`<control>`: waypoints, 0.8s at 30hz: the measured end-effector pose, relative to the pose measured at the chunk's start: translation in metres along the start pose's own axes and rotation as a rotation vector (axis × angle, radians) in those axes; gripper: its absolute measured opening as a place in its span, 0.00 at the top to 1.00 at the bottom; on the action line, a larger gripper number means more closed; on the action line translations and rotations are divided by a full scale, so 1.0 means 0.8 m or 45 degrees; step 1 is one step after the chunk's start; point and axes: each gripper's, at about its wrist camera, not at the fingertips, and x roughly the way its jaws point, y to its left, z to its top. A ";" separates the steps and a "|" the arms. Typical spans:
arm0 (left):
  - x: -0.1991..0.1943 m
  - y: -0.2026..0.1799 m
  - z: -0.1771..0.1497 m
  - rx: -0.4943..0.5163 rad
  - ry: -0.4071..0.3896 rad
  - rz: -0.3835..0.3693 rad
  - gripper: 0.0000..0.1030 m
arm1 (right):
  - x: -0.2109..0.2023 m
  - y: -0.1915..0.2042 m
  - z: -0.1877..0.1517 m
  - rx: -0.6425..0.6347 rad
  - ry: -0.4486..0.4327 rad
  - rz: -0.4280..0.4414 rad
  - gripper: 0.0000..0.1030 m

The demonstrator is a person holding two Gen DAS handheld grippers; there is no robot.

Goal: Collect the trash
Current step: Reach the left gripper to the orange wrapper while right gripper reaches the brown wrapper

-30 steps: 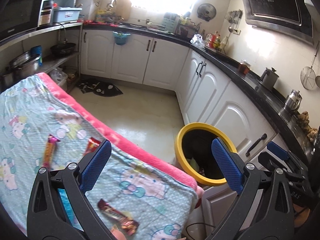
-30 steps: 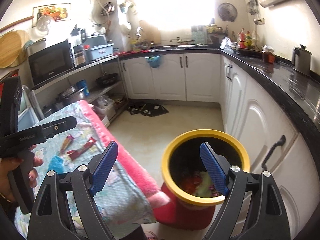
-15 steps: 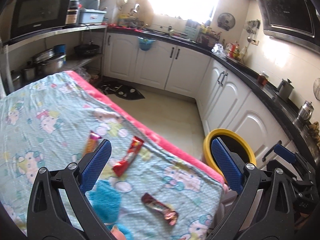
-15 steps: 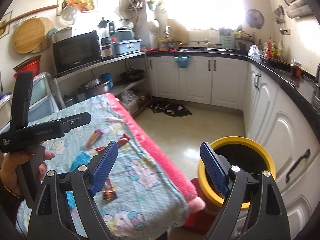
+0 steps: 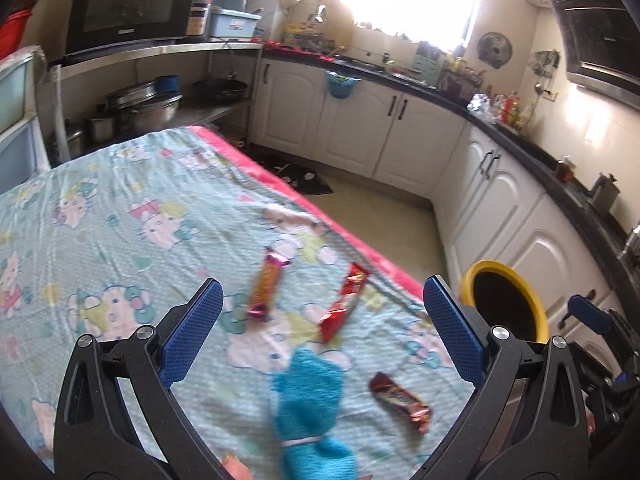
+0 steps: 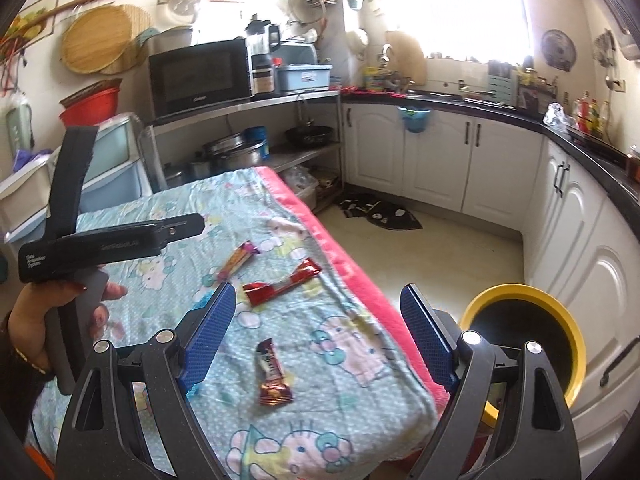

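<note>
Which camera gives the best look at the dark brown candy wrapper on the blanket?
The right wrist view: the dark brown candy wrapper lies sharp and unobstructed between the open fingers. The left wrist view shows it too, but motion-blurred and low in the frame.

Blanket [image 5: 120, 208]: pale blue, cartoon cat print, pink edge, spread flat.
Blue cloth [image 5: 308, 400]: fuzzy, lying on the blanket's near end.
Microwave [image 6: 200, 76]: black, on a steel shelf [image 6: 256, 102].
Pots [image 6: 236, 152]: stacked on the lower shelf.
Cabinets [image 6: 440, 160]: white doors, dark handles, under a black countertop [image 6: 580, 140].
Blue bucket [image 6: 414, 118]: hung on a cabinet door.
Floor mat [image 6: 380, 214]: dark, by the cabinets.
Range hood [image 5: 596, 36]: black, on the wall.
</note>
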 end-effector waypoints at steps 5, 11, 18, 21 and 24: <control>0.012 0.022 -0.007 -0.006 0.033 0.056 0.10 | 0.018 0.020 -0.007 -0.047 0.045 0.039 0.21; 0.034 0.041 -0.016 -0.024 0.089 0.062 0.10 | 0.041 0.035 -0.018 -0.085 0.109 0.074 0.21; 0.061 0.048 -0.019 -0.021 0.129 0.072 0.10 | 0.065 0.044 -0.039 -0.107 0.189 0.091 0.21; 0.071 0.047 -0.019 -0.009 0.144 0.074 0.10 | 0.076 0.042 -0.048 -0.114 0.228 0.097 0.21; 0.085 0.047 -0.018 -0.004 0.167 0.066 0.12 | 0.088 0.041 -0.056 -0.122 0.265 0.102 0.21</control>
